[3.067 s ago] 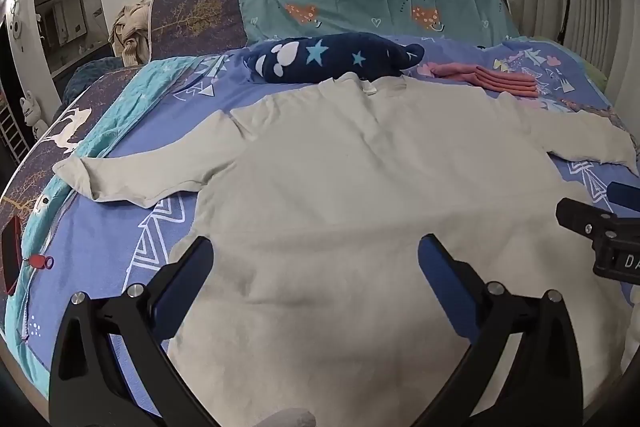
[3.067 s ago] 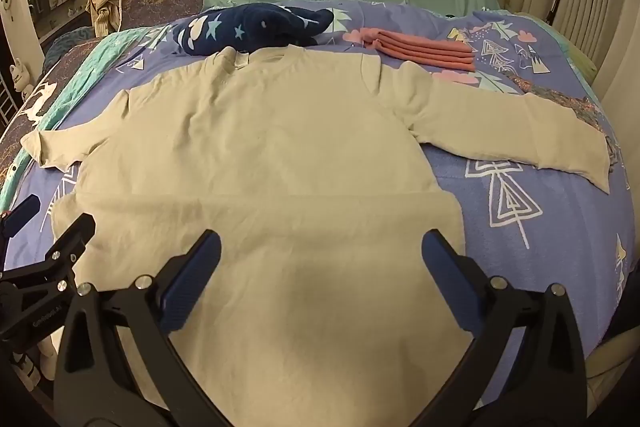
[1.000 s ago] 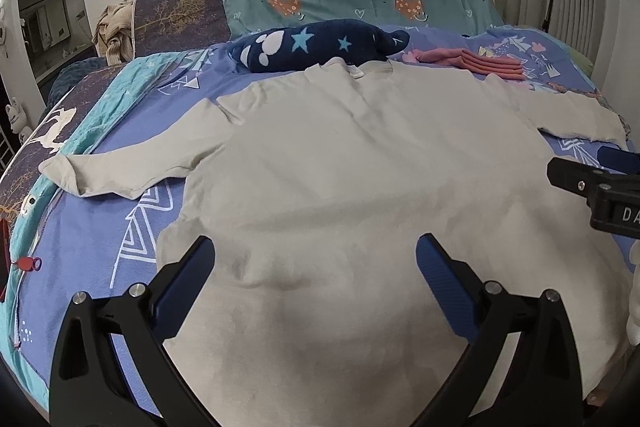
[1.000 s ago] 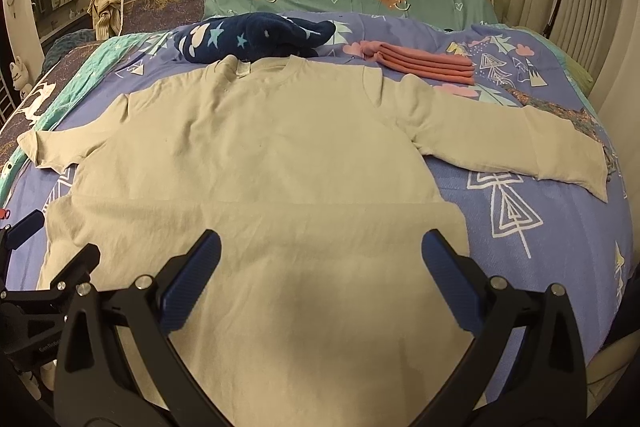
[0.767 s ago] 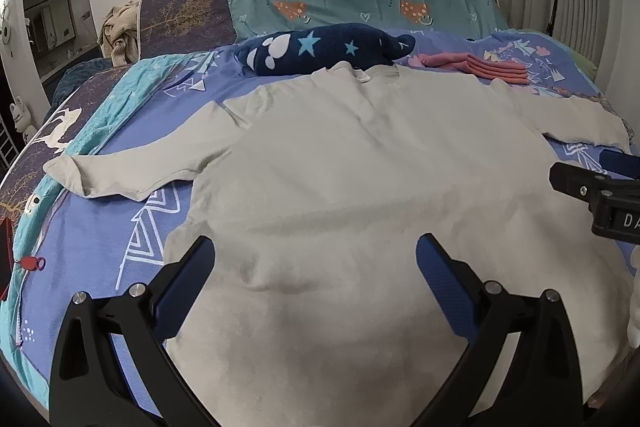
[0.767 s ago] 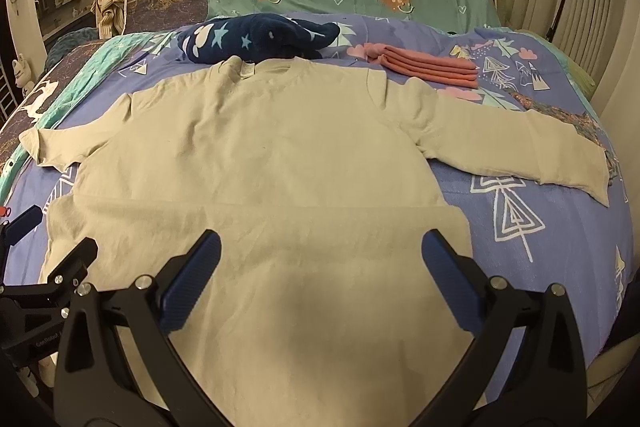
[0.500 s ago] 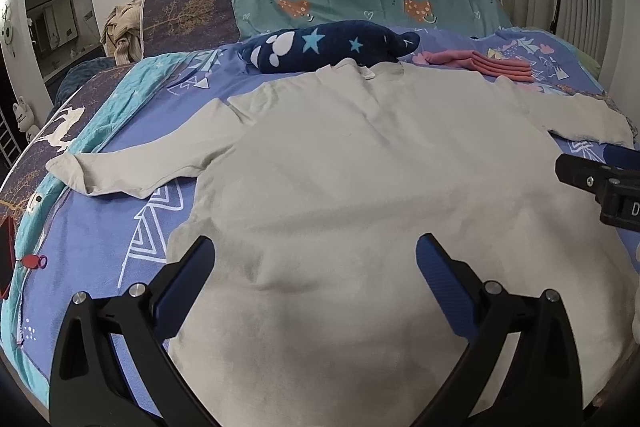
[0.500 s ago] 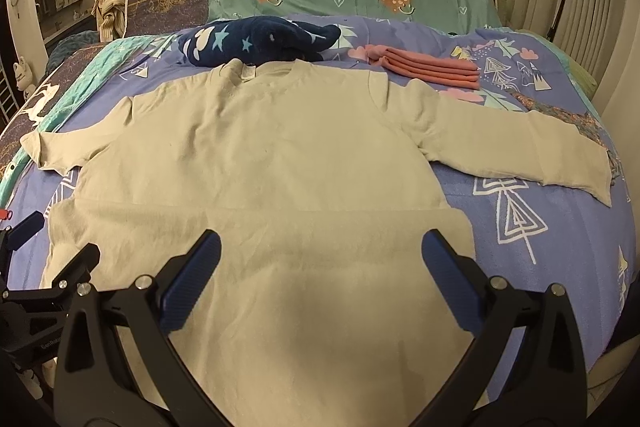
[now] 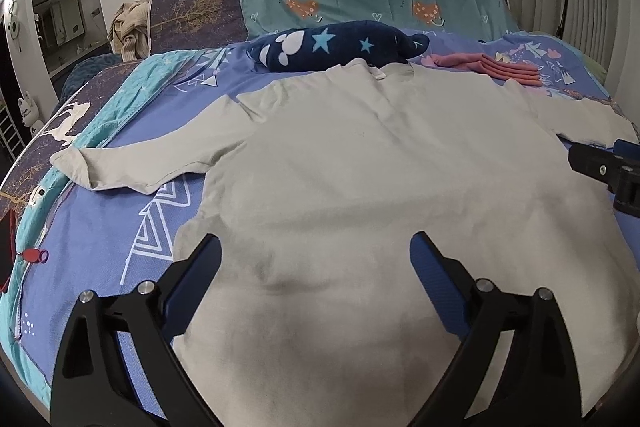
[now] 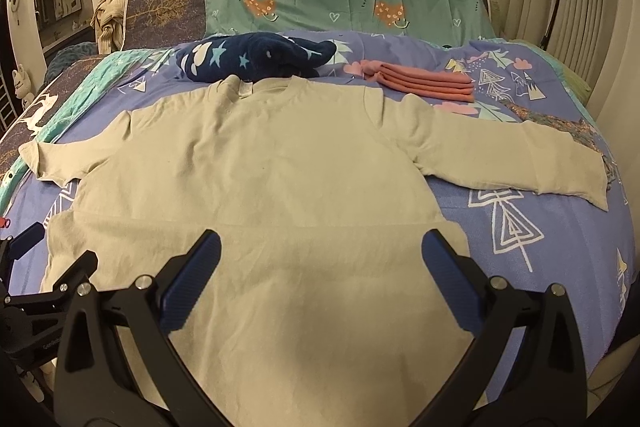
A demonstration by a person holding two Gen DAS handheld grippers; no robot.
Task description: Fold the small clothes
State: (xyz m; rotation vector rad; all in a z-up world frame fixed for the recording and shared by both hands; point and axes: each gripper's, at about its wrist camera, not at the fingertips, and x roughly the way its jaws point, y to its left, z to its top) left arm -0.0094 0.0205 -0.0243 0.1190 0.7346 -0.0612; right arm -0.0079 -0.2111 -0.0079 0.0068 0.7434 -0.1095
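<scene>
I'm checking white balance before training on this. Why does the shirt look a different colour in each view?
Left wrist view: cool cast, beige shirt reads grey. Right wrist view: warm yellow cast, shirt reads tan. Both sharp, with fisheye bending at the edges and dark corners.

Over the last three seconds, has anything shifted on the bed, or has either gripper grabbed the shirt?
Nothing taken hold of: the left gripper and right gripper remain open above the beige shirt, views drifting only slightly. The shirt stays spread flat, sleeves out; the pink folded clothes are unmoved.
</scene>
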